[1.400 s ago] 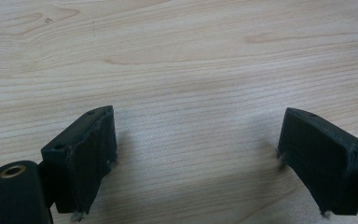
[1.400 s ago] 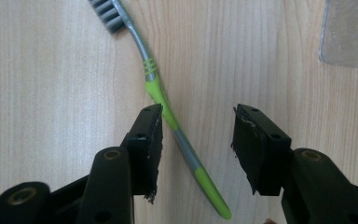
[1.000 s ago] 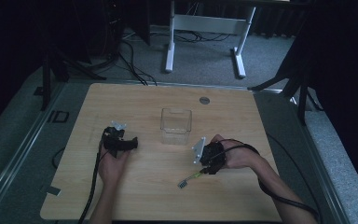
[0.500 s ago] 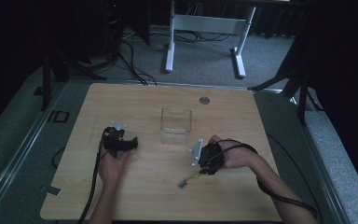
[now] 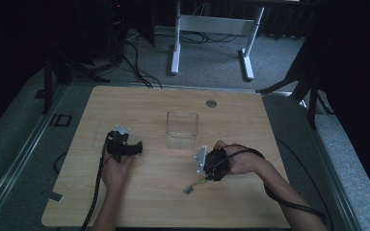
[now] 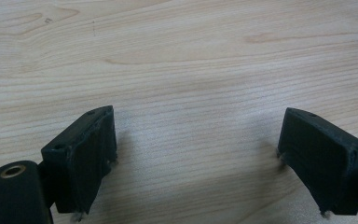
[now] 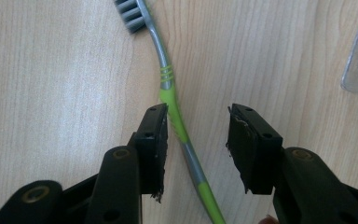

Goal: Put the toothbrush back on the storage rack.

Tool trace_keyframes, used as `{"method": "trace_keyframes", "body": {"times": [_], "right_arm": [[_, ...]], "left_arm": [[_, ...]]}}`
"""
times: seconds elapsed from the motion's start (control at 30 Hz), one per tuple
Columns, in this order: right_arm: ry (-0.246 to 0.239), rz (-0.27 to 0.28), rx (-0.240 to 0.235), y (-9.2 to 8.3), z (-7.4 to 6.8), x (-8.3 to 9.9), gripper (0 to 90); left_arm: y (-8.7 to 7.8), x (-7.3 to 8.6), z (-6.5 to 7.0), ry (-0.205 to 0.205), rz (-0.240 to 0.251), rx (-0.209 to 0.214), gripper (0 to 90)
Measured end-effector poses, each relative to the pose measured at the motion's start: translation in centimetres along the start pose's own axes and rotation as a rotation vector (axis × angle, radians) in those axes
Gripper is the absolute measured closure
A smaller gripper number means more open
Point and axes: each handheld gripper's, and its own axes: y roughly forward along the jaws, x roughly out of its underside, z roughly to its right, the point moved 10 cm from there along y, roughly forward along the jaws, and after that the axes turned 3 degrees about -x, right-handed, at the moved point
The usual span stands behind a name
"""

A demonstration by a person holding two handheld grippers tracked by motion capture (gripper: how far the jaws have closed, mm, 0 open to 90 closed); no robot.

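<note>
Right gripper (image 7: 196,140) astride toothbrush (image 7: 175,112), clear box (image 5: 182,129) empty

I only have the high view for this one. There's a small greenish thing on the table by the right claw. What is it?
Observer: A toothbrush with a green and grey handle. Its grey bristle head lies beyond the right claw.
Operator: Is it gripped?
Observer: No. The handle lies between the jaws, which have just been closing. One jaw is right beside it and the other stands clear.
Operator: And the left claw?
Observer: The left claw is wide open, with bare table between its jaws.
</note>
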Motion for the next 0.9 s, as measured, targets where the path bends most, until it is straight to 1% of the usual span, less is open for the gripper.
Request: {"method": "trace_keyframes", "body": {"times": [0.1,0.2,0.33,0.4,0.5,0.53,0.63,0.7,0.77,0.9], "right_arm": [[-0.002,-0.001,-0.006,0.17,-0.11,-0.07,57.7],[-0.004,-0.005,-0.001,0.25,-0.05,-0.11,57.6],[-0.008,-0.014,-0.010,0.35,-0.20,-0.22,58.2],[-0.019,-0.019,-0.013,0.45,-0.26,-0.33,58.6],[-0.022,-0.022,-0.013,0.54,-0.30,-0.41,59.1],[-0.031,-0.031,-0.013,0.62,-0.29,-0.41,59.9],[-0.034,-0.033,-0.019,0.71,-0.37,-0.45,60.2],[-0.037,-0.047,-0.021,0.78,-0.44,-0.34,60.5],[-0.051,-0.049,-0.026,0.89,-0.51,-0.31,61.0],[-0.054,-0.056,-0.028,0.92,-0.60,-0.24,62.5]], "left_arm": [[0.00,0.00,0.00,0.000,0.000,0.000,12.0],[0.00,0.00,0.00,0.000,0.000,0.000,12.0],[0.00,0.00,0.00,0.000,0.000,0.000,11.9],[0.00,0.00,0.00,0.000,0.000,0.000,11.9],[0.00,0.00,0.00,0.000,0.000,0.000,12.0],[0.00,0.00,0.00,0.000,0.000,0.000,12.0],[0.00,0.00,0.00,0.000,0.000,0.000,12.0],[0.00,0.00,0.00,0.000,0.000,0.000,12.0],[0.00,0.00,0.00,0.000,0.000,0.000,12.0],[0.00,0.00,0.00,0.000,0.000,0.000,12.0]]}}
